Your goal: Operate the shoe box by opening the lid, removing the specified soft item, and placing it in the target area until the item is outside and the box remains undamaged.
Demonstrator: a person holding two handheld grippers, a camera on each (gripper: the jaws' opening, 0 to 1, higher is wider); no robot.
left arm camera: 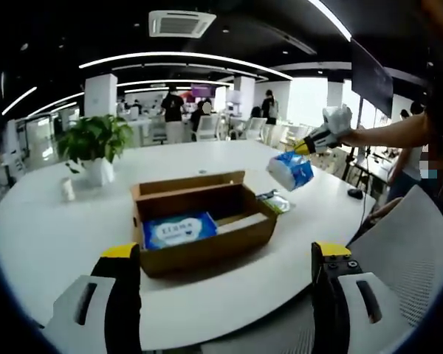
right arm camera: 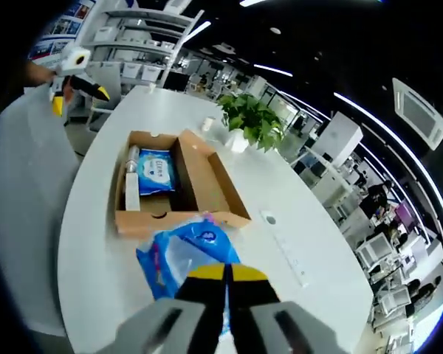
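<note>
An open brown shoe box sits mid-table with its lid standing up at the back. A blue packet and a white item lie inside. My left gripper hangs open just in front of the box, holding nothing. Off to the right, my right gripper holds a soft blue-and-white pack in the air above the table. In the right gripper view, my right gripper is shut on that pack, with the box beyond it. My left gripper is open past the table edge.
A potted plant and a small white cup stand behind the box on the round white table. A greenish packet lies right of the box, and a black mouse beyond it. A white chair stands close.
</note>
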